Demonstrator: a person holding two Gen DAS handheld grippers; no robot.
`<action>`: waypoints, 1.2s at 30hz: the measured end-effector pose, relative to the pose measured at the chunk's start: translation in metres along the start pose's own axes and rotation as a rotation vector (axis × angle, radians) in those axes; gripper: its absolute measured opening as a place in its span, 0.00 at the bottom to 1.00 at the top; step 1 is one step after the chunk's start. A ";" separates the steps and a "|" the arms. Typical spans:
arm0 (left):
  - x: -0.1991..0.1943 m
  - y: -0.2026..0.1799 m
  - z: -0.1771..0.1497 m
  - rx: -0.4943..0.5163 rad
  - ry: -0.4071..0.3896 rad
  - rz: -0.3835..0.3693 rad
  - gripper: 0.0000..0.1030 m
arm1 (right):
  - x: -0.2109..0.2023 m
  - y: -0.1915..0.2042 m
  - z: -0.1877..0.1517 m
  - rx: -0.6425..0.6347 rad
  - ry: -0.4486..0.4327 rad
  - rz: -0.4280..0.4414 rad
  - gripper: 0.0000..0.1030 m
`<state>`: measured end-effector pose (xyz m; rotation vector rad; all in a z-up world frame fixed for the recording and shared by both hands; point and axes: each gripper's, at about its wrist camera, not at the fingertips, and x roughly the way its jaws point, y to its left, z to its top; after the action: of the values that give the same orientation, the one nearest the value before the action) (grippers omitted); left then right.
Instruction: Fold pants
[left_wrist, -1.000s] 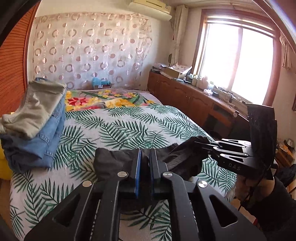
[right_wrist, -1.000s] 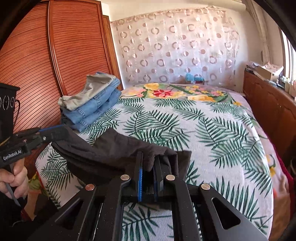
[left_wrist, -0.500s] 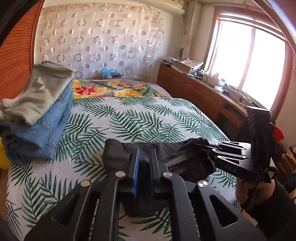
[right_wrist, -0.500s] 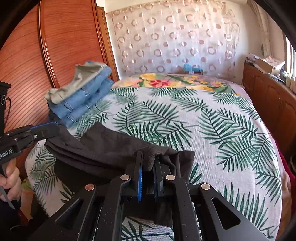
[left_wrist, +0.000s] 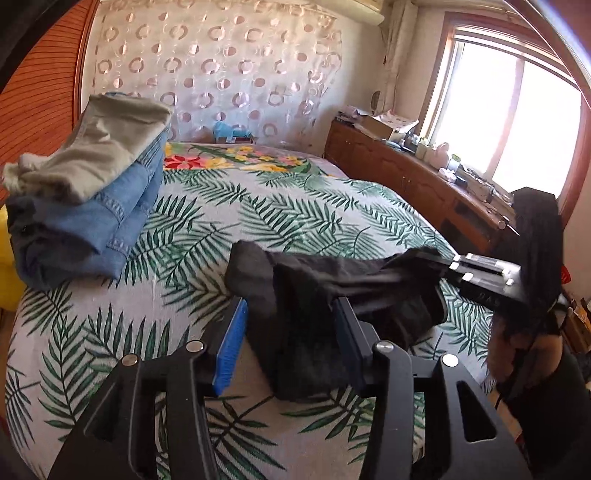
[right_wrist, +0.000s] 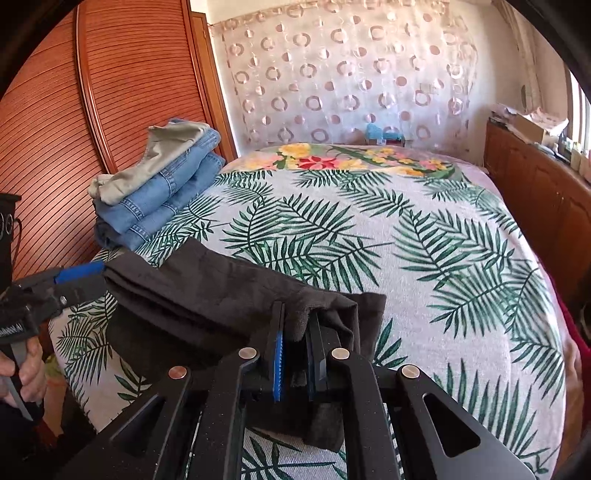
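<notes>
Left wrist view is showing the left gripper (left_wrist: 291, 321) standing wide apart around the dark pants (left_wrist: 332, 295), which are lying on the leaf-print bed (left_wrist: 221, 206). Right gripper (right_wrist: 297, 343) is pinching the pants' other end.

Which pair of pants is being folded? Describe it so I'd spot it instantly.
Start at the bed with the palm-leaf cover. At its near edge lies the dark pants, partly folded, with the right tool pinching one end. Unlike the stack of jeans by the wooden wardrobe, it is charcoal rather than blue or beige.
</notes>
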<state>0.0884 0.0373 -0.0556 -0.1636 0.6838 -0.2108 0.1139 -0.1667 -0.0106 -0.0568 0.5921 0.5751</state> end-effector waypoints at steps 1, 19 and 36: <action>0.001 0.001 -0.002 0.001 0.007 -0.001 0.48 | -0.004 0.000 0.001 -0.007 -0.010 -0.001 0.14; 0.031 0.004 -0.001 0.024 0.075 0.053 0.48 | -0.036 -0.006 -0.021 -0.082 0.005 -0.005 0.37; 0.057 0.013 0.024 0.032 0.087 0.096 0.48 | 0.020 -0.005 0.014 -0.135 0.104 -0.138 0.43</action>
<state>0.1488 0.0381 -0.0748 -0.0908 0.7728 -0.1374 0.1375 -0.1573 -0.0101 -0.2542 0.6446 0.4795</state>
